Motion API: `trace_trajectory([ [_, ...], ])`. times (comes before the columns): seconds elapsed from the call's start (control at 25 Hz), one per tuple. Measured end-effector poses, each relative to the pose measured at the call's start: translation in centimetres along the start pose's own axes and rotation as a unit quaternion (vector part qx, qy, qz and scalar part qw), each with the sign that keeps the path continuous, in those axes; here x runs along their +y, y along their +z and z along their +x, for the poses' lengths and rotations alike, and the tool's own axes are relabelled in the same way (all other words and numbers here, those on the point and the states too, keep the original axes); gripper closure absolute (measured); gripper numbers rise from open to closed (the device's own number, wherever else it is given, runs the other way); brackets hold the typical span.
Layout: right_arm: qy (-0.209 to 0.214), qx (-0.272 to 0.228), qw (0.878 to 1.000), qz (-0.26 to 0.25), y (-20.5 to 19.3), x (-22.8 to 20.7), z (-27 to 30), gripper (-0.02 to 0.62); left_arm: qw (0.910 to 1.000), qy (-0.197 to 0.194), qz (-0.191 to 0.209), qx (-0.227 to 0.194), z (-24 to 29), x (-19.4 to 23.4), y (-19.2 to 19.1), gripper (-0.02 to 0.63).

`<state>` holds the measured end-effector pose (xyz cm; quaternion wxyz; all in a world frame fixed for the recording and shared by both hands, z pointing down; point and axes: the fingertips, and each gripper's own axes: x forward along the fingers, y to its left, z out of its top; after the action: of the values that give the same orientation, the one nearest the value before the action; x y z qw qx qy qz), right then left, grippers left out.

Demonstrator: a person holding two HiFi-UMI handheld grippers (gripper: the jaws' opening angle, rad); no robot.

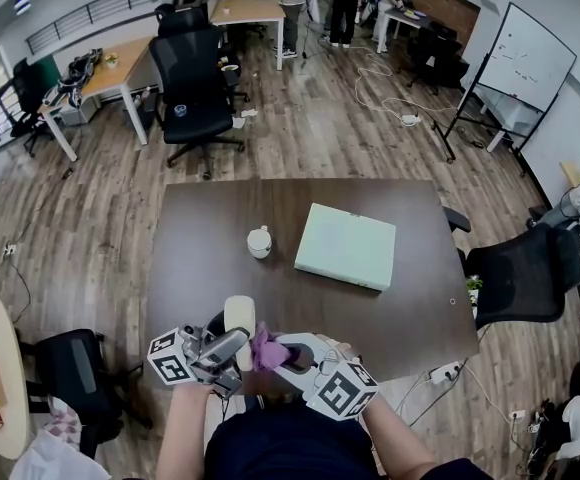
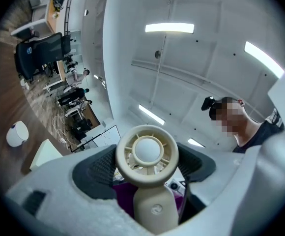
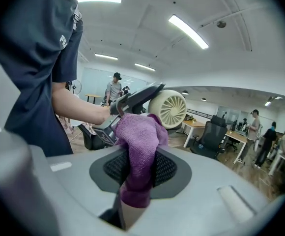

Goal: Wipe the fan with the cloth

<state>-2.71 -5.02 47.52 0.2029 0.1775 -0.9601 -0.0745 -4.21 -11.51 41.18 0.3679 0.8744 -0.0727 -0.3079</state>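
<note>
Left claw (image 2: pixel 146 173) clamps the fan (image 2: pixel 147 154), lengthwise along its jaws, head outward; right claw (image 3: pixel 140 168) grips the cloth (image 3: pixel 140 141).

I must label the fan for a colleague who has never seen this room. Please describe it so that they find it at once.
Find the dark brown table in the office; at its near edge, the left gripper holds the fan by its handle. It is cream with a round ringed head, unlike the purple cloth beside it in the right gripper.
</note>
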Motion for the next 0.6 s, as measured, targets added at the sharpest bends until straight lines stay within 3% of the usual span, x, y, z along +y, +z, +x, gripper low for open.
trace_trajectory([
  [0.4,-0.060,-0.006,0.997,0.055,-0.5,-3.7,-1.3,0.497,0.9905,-0.022,0.075,0.113,0.9,-1.8,-3.7,0.235],
  [0.6,-0.082,-0.019,0.992,0.094,-0.3,-5.3,-2.2,0.497,0.9850,-0.053,0.075,0.146,1.1,-2.7,-5.6,0.235],
])
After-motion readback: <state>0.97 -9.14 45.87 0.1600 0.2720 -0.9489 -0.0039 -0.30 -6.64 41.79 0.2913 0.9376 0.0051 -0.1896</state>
